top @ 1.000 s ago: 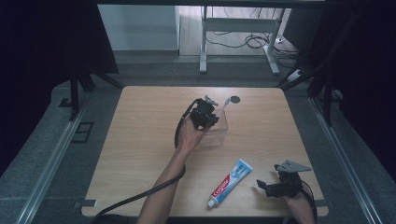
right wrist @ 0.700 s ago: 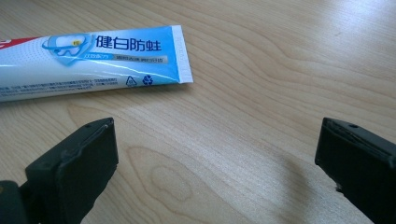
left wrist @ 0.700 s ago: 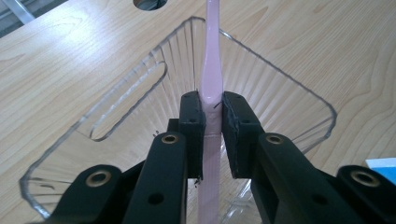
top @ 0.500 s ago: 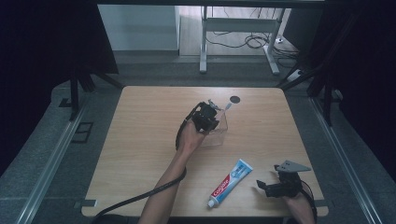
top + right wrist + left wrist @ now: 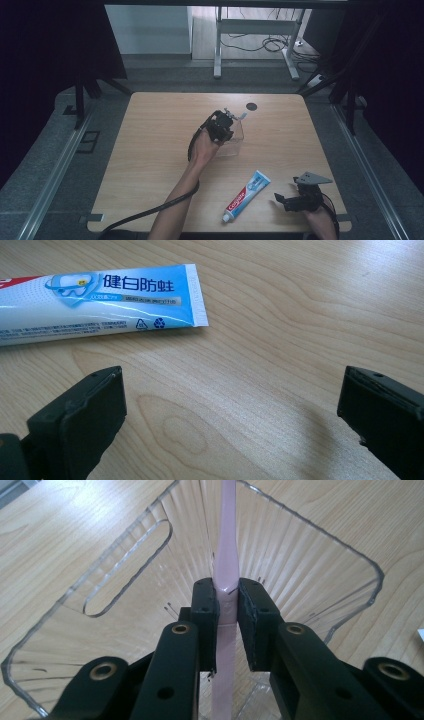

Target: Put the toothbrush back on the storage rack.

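My left gripper [image 5: 221, 127] [image 5: 227, 605] is shut on the handle of a pink toothbrush [image 5: 226, 550], which runs away from the jaws into a clear ribbed plastic cup [image 5: 310, 565] [image 5: 234, 142]. The cup stands at the table's middle, and the toothbrush's far end [image 5: 243, 116] pokes out past its far rim. A blue and white toothpaste tube [image 5: 247, 195] [image 5: 100, 295] lies flat near the front edge. My right gripper [image 5: 287, 201] [image 5: 232, 405] rests just right of the tube, open, with bare wood between its jaws.
A small black round hole [image 5: 251, 106] sits in the wooden table [image 5: 150, 150] behind the cup. The left gripper's cable [image 5: 150, 212] trails off the front edge. Beyond the table stand metal frame legs [image 5: 217, 50] on the floor.
The left gripper with the toothbrush has sunk slightly toward the cup, and the brush's far end sits lower. The right gripper has not moved.
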Action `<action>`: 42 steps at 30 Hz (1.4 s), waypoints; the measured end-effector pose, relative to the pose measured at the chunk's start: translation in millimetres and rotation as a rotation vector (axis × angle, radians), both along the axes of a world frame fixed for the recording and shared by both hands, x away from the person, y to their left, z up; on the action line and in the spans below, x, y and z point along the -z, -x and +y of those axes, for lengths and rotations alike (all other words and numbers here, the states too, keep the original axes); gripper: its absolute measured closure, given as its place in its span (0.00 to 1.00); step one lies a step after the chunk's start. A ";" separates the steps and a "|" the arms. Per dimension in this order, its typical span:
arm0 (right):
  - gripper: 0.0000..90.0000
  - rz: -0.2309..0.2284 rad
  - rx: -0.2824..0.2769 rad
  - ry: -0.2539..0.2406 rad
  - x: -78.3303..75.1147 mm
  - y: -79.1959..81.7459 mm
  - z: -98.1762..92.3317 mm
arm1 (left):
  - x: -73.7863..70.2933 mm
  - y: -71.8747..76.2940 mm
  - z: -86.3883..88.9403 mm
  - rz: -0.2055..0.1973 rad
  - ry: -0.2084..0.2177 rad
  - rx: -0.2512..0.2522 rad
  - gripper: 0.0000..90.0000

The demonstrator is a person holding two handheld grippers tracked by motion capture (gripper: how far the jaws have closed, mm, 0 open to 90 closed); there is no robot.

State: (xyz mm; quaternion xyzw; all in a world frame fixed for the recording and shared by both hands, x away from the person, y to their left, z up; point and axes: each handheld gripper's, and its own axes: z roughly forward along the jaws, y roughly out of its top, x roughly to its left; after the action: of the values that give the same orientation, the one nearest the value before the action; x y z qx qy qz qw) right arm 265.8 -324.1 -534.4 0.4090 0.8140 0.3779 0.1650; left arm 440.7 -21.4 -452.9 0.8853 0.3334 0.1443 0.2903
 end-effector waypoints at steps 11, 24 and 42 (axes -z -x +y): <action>0.00 -0.001 -0.001 0.000 -0.1 0.0 0.2 | -3.1 2.0 0.6 -0.001 -0.004 -0.006 0.80; 0.00 -0.003 -0.004 0.003 0.0 0.1 0.9 | -15.8 6.0 6.0 -0.001 0.057 -0.004 0.64; 0.00 0.002 -0.005 0.005 0.4 0.2 1.5 | -34.1 16.5 19.4 -0.018 0.100 0.014 0.30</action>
State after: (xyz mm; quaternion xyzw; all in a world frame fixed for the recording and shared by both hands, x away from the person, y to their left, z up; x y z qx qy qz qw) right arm 265.6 -322.6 -534.8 0.4069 0.8162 0.3758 0.1643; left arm 424.3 -1.9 -418.8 0.8706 0.3312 0.1335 0.3384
